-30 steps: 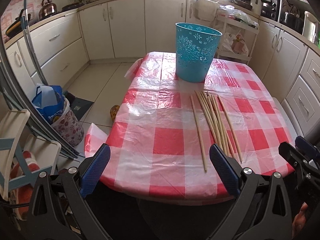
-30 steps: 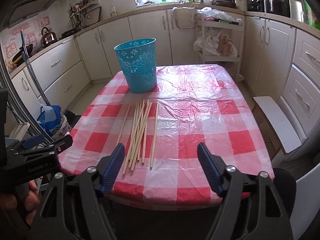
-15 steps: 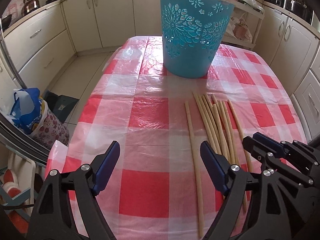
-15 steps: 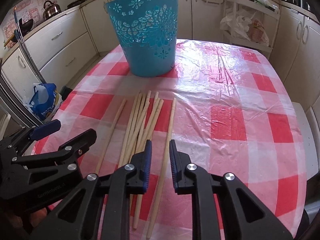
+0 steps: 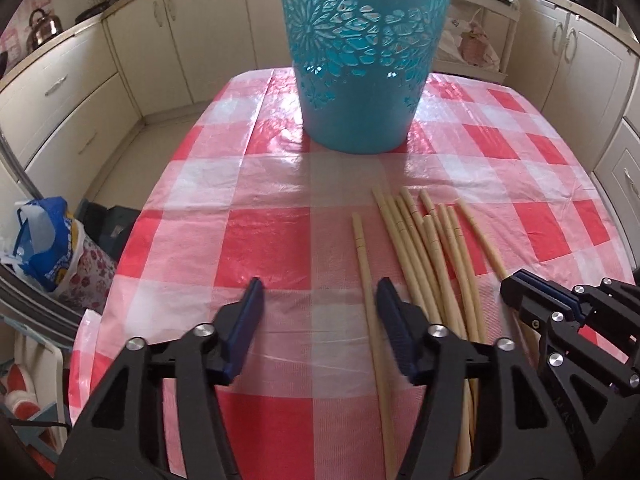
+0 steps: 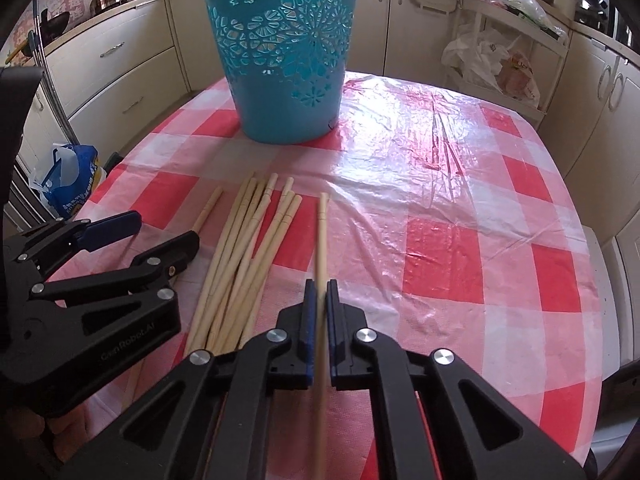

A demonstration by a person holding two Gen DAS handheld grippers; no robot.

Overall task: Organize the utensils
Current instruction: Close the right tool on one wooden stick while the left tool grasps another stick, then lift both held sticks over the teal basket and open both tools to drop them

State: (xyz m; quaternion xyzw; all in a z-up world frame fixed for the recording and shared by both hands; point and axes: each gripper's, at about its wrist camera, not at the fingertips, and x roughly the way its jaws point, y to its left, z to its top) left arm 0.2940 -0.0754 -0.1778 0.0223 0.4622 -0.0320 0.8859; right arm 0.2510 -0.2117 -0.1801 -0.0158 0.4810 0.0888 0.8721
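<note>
Several long wooden chopsticks (image 5: 424, 256) lie side by side on the red-and-white checked tablecloth (image 5: 260, 248), in front of a tall turquoise cut-out basket (image 5: 362, 52). My right gripper (image 6: 319, 312) is shut on the rightmost chopstick (image 6: 322, 240), which lies apart from the bundle (image 6: 248, 256). My left gripper (image 5: 318, 312) is open and empty, low over the cloth just left of the leftmost chopstick (image 5: 366, 276). The right gripper also shows at the right of the left wrist view (image 5: 520, 292). The basket (image 6: 280, 48) stands behind the sticks.
The table's left edge (image 5: 120, 272) drops to a floor with a blue bag (image 5: 44, 248). Kitchen cabinets (image 6: 116, 68) surround the table. A white rack with bags (image 6: 504, 60) stands at the back right.
Both grippers moved forward and lower toward the chopsticks. My right gripper closed from nearly shut onto the rightmost chopstick. My left gripper narrowed somewhat but stays open.
</note>
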